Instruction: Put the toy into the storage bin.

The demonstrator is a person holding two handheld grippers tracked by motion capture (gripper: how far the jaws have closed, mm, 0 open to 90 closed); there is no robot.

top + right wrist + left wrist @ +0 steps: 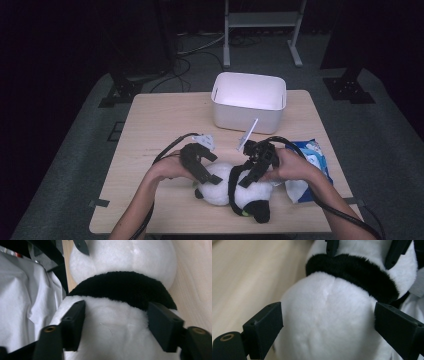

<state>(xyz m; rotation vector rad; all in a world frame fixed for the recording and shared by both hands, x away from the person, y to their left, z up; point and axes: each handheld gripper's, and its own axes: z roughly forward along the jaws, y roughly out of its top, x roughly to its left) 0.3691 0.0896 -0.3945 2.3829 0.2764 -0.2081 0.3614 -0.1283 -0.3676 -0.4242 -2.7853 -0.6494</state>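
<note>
High view shows my plush panda lying on the tabletop, on the near side of the white bin and well apart from it. My left tongs sit over the panda's white end farthest from the blue-and-white packet; my right tongs sit at its black band, just beside that packet. In the left gripper view my jaws stand wide on either side of the white fur, the pads at its flanks, and I cannot tell whether they press. In the right gripper view my jaws straddle the white body next to the black band, their pads against the fur.
</note>
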